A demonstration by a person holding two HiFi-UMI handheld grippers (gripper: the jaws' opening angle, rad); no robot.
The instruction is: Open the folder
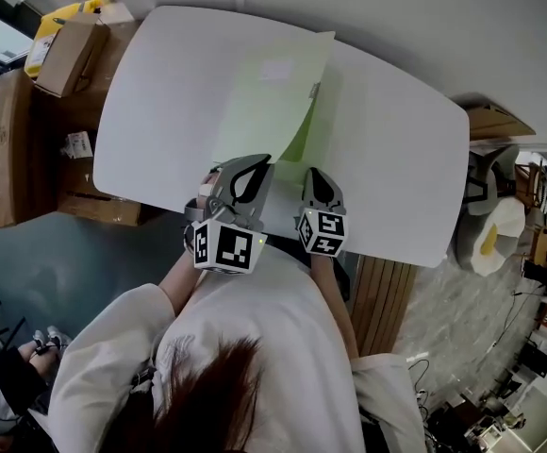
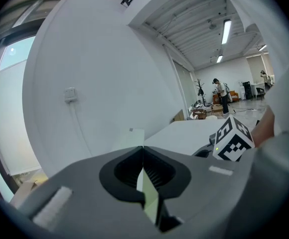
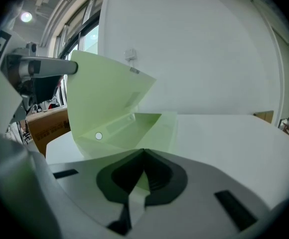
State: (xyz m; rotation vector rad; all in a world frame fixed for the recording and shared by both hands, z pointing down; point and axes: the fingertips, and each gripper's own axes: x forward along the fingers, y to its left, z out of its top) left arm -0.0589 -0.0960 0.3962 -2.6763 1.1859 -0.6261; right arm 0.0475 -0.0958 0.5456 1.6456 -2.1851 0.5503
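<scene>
Head view: green folder (image 1: 264,102) on white desk (image 1: 396,149), half open just ahead of both claws.
Left gripper view: left claw (image 2: 143,149) pinched shut on front cover (image 2: 149,193).
Right gripper view: right claw (image 3: 144,151) clamped on back cover (image 3: 134,126); the front cover stands raised to its left.
Mid-opening, I'd say. Next: the left claw swings the front cover over while the right claw pins the back cover.

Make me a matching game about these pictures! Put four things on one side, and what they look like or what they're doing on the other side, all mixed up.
Things:
1. left gripper
2. right gripper
3. table
4. cardboard box

Descriptions:
A. brown, beside the table
B. shut on the folder's bottom sheet
C. white
D. shut on the folder's raised cover

Pairs: 1-D, 2-B, 3-C, 4-A
</scene>
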